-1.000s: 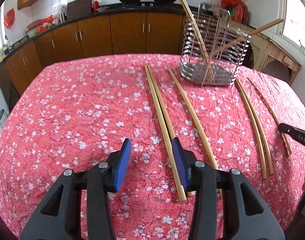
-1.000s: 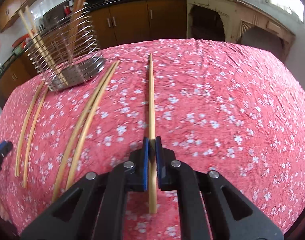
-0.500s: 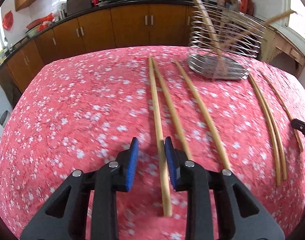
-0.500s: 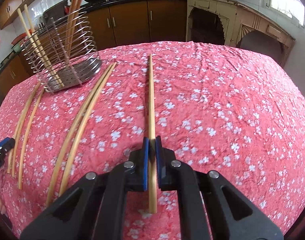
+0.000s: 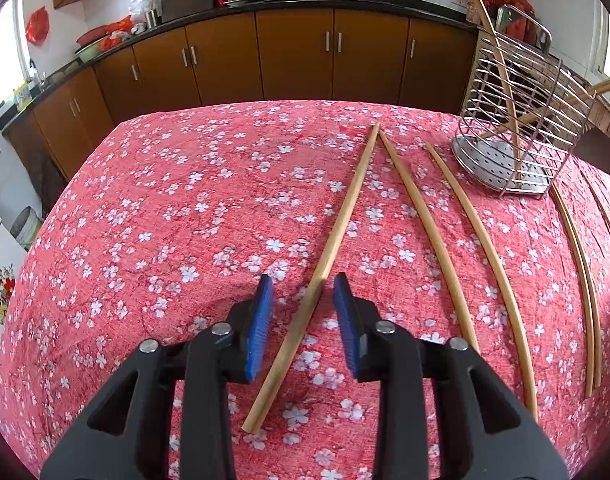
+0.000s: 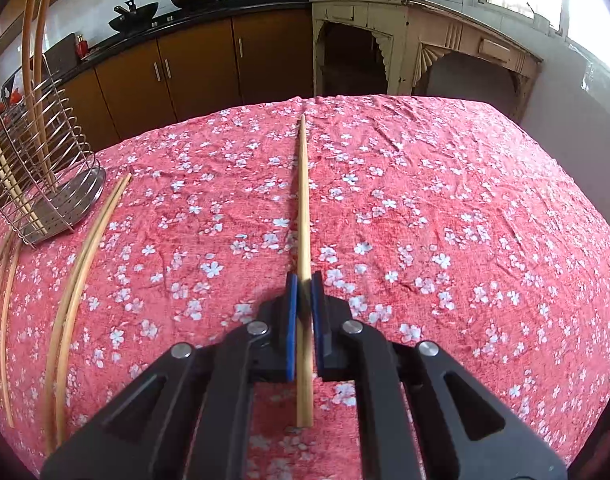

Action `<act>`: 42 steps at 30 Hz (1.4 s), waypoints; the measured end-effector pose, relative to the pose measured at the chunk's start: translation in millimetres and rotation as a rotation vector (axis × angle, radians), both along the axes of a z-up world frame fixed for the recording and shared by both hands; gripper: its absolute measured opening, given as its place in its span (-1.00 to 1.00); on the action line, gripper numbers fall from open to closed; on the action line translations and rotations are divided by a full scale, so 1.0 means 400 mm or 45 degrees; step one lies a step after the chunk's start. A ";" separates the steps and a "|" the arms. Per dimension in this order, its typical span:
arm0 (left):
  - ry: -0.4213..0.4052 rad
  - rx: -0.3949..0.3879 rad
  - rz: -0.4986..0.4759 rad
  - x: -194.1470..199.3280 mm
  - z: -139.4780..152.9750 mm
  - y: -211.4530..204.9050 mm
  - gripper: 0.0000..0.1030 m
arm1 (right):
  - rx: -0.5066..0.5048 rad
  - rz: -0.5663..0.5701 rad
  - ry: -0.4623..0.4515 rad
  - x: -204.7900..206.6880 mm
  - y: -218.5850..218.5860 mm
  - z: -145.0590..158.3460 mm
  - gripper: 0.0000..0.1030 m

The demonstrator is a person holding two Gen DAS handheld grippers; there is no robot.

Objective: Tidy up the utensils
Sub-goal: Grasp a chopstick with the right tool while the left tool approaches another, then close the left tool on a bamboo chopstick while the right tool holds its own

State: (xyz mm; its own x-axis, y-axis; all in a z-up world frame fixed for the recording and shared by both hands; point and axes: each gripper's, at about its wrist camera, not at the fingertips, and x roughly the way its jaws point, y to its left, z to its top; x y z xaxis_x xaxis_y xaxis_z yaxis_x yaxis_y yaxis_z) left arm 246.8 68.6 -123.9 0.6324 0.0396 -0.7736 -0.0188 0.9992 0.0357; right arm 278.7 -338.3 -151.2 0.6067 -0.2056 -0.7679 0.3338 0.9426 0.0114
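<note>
My left gripper point(image 5: 299, 286) jaws are opening around a pale bamboo chopstick point(image 5: 337, 232) lying mid-table, untouched, while my right gripper point(image 6: 303, 280) jaws pinch another long bamboo chopstick point(image 6: 303, 200) near its end, so it could swing and slip out.

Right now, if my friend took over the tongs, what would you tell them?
Right tongs: shut on one chopstick, its far end over the flowery tablecloth.
Left tongs: jaws opening, a second chopstick between them, pads not pressing on it.
Wire holder: already holds a few chopsticks standing up.
Left to do: drop the held one into the holder, then grab the rest; two more lie beside the left tongs and a pair lies near the holder.
</note>
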 end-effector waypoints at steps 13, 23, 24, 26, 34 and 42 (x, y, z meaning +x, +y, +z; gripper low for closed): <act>-0.005 0.074 -0.179 -0.029 -0.010 -0.012 -0.17 | -0.032 0.074 0.017 -0.052 -0.003 -0.007 -0.83; -0.009 0.102 -0.247 -0.070 -0.014 0.006 -0.64 | -0.075 0.087 0.016 -0.071 0.007 -0.003 -0.84; -0.013 0.127 -0.250 -0.071 -0.014 -0.007 -0.68 | -0.065 0.071 0.013 -0.069 0.000 -0.002 -0.84; -0.016 0.165 -0.252 -0.065 -0.016 -0.019 -0.72 | -0.028 0.035 0.003 -0.065 -0.022 -0.002 -0.84; -0.006 0.080 -0.244 -0.051 -0.014 0.001 -0.71 | -0.008 0.021 -0.003 -0.064 -0.037 -0.004 -0.84; -0.002 0.046 -0.243 -0.048 -0.015 0.005 -0.71 | 0.011 0.020 -0.009 -0.066 -0.043 -0.005 -0.84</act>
